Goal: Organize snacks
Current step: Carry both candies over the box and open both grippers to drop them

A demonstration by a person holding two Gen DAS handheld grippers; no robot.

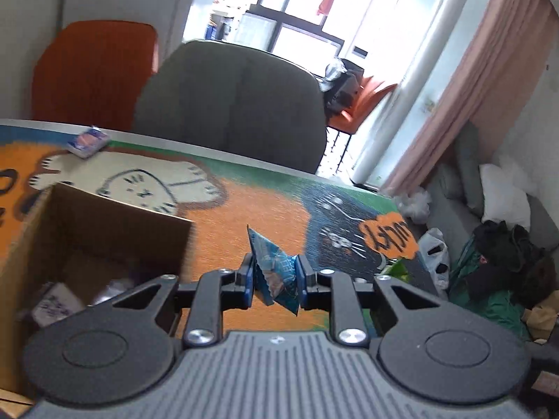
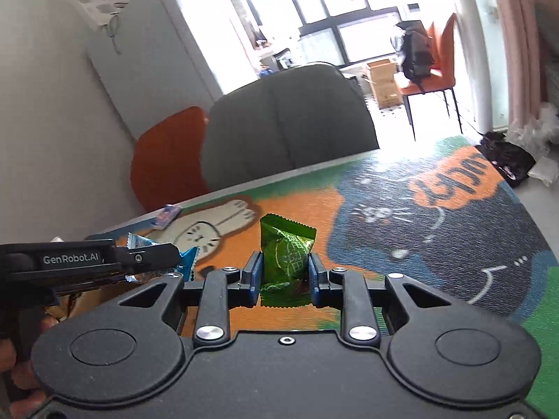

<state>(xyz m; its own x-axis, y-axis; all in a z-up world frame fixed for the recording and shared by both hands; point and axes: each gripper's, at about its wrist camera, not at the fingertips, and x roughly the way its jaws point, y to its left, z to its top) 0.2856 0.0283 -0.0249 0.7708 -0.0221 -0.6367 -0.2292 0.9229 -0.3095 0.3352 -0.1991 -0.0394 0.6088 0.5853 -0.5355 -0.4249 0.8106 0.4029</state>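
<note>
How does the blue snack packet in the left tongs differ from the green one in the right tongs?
Colour: the blue snack packet is blue with a pale grid print; the green snack packet is green with a light print.
Pose: the blue packet sits tilted and creased in the left tongs; the green packet stands nearly upright in the right tongs.
Shared: both are small sealed packets with crimped ends, each clamped above the cartoon table mat.

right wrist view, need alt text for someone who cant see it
The right gripper is shut on a green snack packet above a cartoon cat table mat. At left, the left gripper holds a blue snack packet; a small packet lies near the table's far edge.
</note>
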